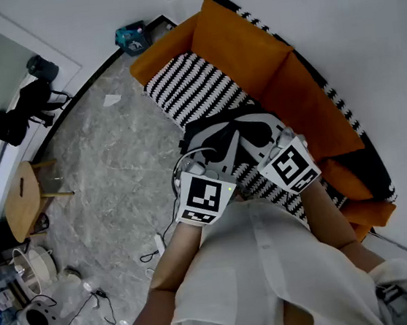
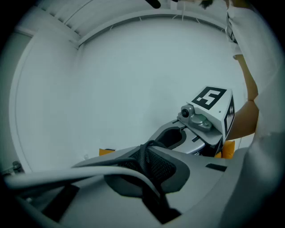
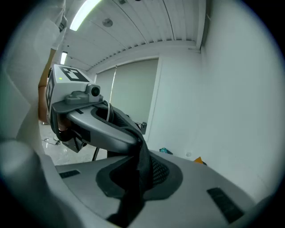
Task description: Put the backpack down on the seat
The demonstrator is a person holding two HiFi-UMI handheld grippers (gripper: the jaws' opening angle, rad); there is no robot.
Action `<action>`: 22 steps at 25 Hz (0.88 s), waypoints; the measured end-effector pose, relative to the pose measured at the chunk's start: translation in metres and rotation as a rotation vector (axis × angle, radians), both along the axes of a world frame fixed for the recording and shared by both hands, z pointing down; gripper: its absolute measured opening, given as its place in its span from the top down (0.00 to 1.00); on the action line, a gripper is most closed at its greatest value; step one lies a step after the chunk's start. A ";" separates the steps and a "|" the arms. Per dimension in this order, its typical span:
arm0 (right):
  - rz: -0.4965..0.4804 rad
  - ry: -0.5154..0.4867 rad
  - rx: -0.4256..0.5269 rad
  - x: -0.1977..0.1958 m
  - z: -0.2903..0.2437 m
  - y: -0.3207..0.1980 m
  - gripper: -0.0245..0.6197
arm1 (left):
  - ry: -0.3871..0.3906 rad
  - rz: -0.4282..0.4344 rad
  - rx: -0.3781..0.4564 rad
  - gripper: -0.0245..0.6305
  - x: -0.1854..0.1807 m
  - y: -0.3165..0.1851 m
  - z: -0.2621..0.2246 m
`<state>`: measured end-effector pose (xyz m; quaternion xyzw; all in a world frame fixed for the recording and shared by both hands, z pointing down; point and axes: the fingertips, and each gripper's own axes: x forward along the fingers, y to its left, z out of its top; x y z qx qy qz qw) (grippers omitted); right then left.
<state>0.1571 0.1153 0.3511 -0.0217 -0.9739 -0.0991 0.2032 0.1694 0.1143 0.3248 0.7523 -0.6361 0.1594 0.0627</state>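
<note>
In the head view a black backpack (image 1: 231, 134) with pale trim hangs over the black-and-white striped seat (image 1: 187, 86) of an orange sofa (image 1: 248, 49). I cannot tell whether it touches the seat. My left gripper (image 1: 217, 165) and right gripper (image 1: 271, 147) hold it from the near side, close together. In the left gripper view the left gripper (image 2: 149, 167) is shut on a black mesh strap (image 2: 153, 162), with the right gripper (image 2: 207, 116) just beyond. In the right gripper view the right gripper (image 3: 138, 174) is shut on a black strap (image 3: 141, 160) that hangs between its jaws.
A round wooden stool (image 1: 24, 198) stands on the grey marble floor at the left. A black bag (image 1: 24, 110) lies by the wall, and a teal object (image 1: 131, 37) sits at the sofa's far end. Cables (image 1: 158, 244) and clutter lie at the lower left.
</note>
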 end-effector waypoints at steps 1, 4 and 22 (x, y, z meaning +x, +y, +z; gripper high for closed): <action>0.000 0.002 -0.002 0.000 0.000 0.000 0.88 | 0.002 0.000 -0.003 0.89 0.000 0.000 0.000; 0.000 0.005 -0.007 0.002 0.002 -0.002 0.88 | 0.004 0.002 -0.009 0.89 0.001 -0.002 0.002; -0.018 0.018 -0.029 0.021 0.008 -0.024 0.88 | 0.012 0.013 -0.040 0.89 0.021 -0.025 0.007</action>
